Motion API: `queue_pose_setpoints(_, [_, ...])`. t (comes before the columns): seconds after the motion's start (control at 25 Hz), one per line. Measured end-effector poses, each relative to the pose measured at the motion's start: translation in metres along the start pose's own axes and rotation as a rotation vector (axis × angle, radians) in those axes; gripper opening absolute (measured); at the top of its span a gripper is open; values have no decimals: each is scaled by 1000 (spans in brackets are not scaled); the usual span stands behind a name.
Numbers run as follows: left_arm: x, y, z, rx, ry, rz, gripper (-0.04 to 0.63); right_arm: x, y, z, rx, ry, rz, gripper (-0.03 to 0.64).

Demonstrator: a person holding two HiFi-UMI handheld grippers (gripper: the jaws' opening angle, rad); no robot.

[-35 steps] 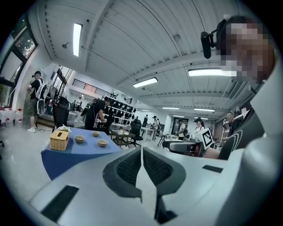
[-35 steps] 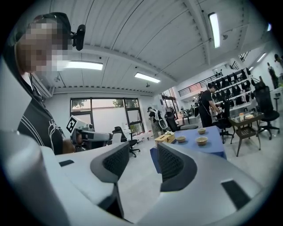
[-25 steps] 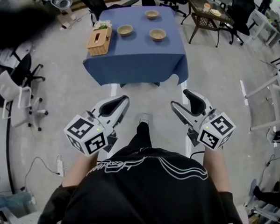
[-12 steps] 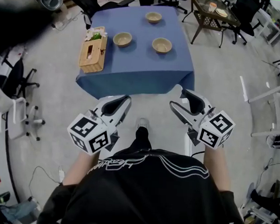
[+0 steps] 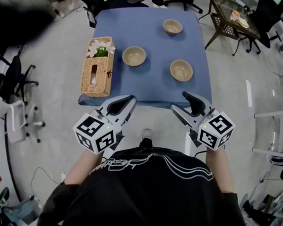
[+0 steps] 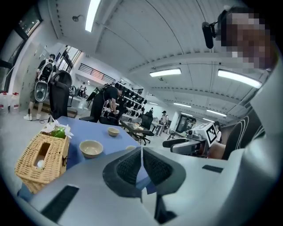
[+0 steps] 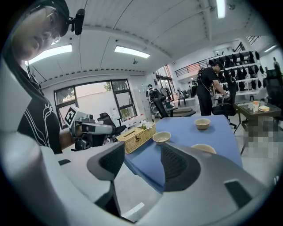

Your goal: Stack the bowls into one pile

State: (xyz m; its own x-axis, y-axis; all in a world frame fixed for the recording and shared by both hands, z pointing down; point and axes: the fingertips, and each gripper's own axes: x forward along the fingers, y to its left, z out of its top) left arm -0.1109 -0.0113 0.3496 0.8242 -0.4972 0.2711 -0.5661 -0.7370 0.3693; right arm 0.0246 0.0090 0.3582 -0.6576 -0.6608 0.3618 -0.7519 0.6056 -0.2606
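Three bowls are spread singly over the blue table (image 5: 152, 85): a far bowl (image 5: 172, 26), a left bowl (image 5: 134, 56) and a near-right bowl (image 5: 181, 70). All are upright and well apart, and none is stacked. A wicker basket (image 5: 96, 74) is set along the table's left edge, near the left bowl but not touching it.

Both grippers are held at the table's near edge, short of every bowl. The left gripper (image 5: 126, 103) is closed on nothing, its pads pressed together. The right gripper (image 5: 187, 104) is held with its jaws apart and empty.

The step in hand is judged to be the approach, with no bowl yet lifted. The next move would seem to call for the right gripper to be carried forward to the rim of the near-right bowl, and for the left gripper to be opened before any grasp.

The layout of all three bowls is given only by the head view. In the right gripper view the near-right bowl (image 7: 202, 148) is partly hidden behind a jaw. The jaw states are read only in the gripper views.
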Motion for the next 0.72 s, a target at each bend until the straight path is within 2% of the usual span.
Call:
queue_pose_setpoints(0.36, [27,67,13,-5,-2,81,34,71,-46,26,-55,67,39,268])
queue_pose_setpoints(0.72, [37,112,23,-59,-20,198,33,151,-88,52,-89,141,113,268])
